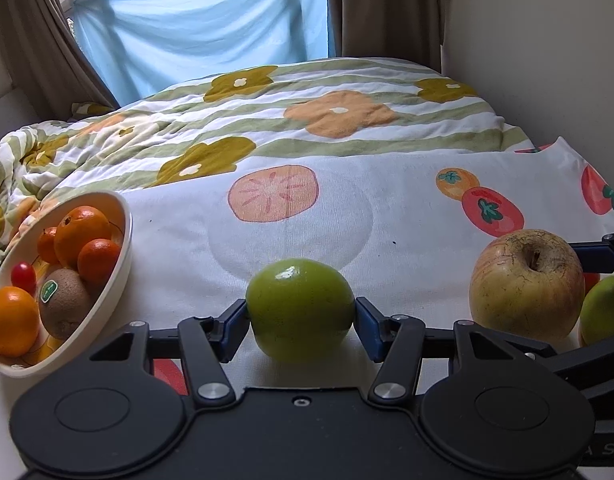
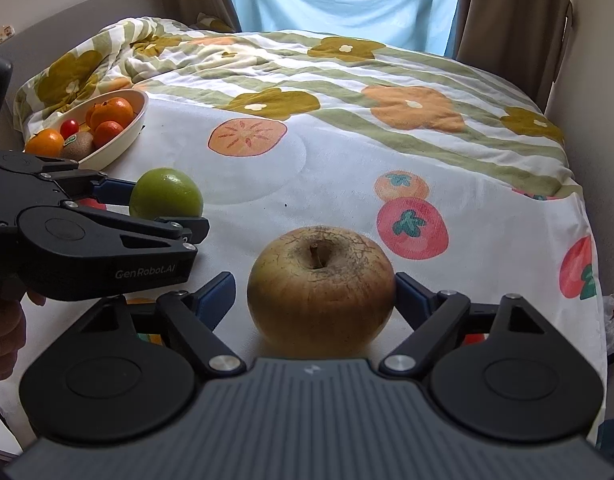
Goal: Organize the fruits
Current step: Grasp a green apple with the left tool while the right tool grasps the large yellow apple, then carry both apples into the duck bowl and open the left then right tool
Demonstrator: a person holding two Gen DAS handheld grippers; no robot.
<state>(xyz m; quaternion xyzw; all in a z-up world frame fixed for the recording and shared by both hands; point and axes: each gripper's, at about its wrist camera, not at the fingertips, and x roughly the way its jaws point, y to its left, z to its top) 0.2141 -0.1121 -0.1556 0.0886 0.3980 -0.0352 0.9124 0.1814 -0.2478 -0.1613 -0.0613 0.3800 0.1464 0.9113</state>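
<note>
My left gripper (image 1: 301, 314) is shut on a green round fruit (image 1: 300, 314) that rests on the white fruit-print cloth; the fruit also shows in the right wrist view (image 2: 165, 193). My right gripper (image 2: 314, 292) stands around a yellow-brown apple (image 2: 321, 286): the right finger touches it, the left finger stands a little apart. The apple also shows in the left wrist view (image 1: 527, 284). A cream bowl (image 1: 119, 280) at the left holds oranges, a kiwi with a green sticker and a cherry tomato; it also shows in the right wrist view (image 2: 135, 128).
Another green fruit (image 1: 605, 308) lies behind the apple at the far right. A rumpled flowered quilt (image 1: 287, 120) covers the bed beyond the cloth. A blue sheet hangs over the window, with brown curtains either side. A wall runs along the right.
</note>
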